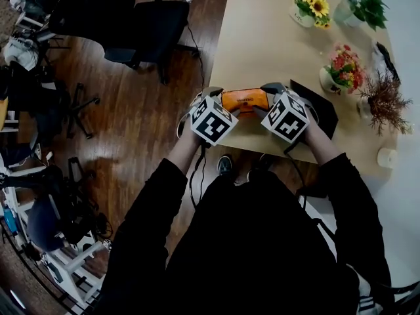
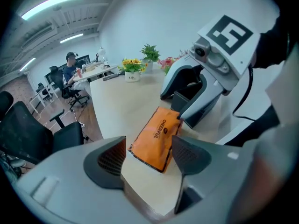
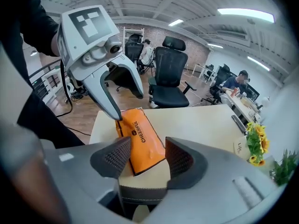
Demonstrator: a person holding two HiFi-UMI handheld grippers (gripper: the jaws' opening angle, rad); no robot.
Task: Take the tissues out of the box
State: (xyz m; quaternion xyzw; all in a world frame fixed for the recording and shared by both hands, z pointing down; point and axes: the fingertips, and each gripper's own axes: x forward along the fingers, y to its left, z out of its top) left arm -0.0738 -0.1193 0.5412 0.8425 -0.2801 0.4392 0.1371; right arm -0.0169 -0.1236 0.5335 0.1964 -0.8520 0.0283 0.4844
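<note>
An orange tissue pack (image 1: pixel 244 100) lies flat on the beige table (image 1: pixel 262 38), close to its front edge. My left gripper (image 1: pixel 215 100) is at the pack's left end and my right gripper (image 1: pixel 270 97) is at its right end. In the left gripper view the left gripper (image 2: pixel 148 155) is open, with the pack (image 2: pixel 156 136) just ahead of the pads. In the right gripper view the right gripper (image 3: pixel 147 157) is open too, the pack (image 3: pixel 140 136) ahead of it. One fingertip of each gripper reaches a corner of the pack. A black box (image 1: pixel 318 107) sits behind the right gripper.
Along the table's right side stand sunflowers (image 1: pixel 310 5), a green plant (image 1: pixel 364 5), pink flowers (image 1: pixel 341 67), a dried plant (image 1: pixel 384 100) and a white cup (image 1: pixel 387 157). A black office chair (image 1: pixel 151 25) stands on the wooden floor to the left.
</note>
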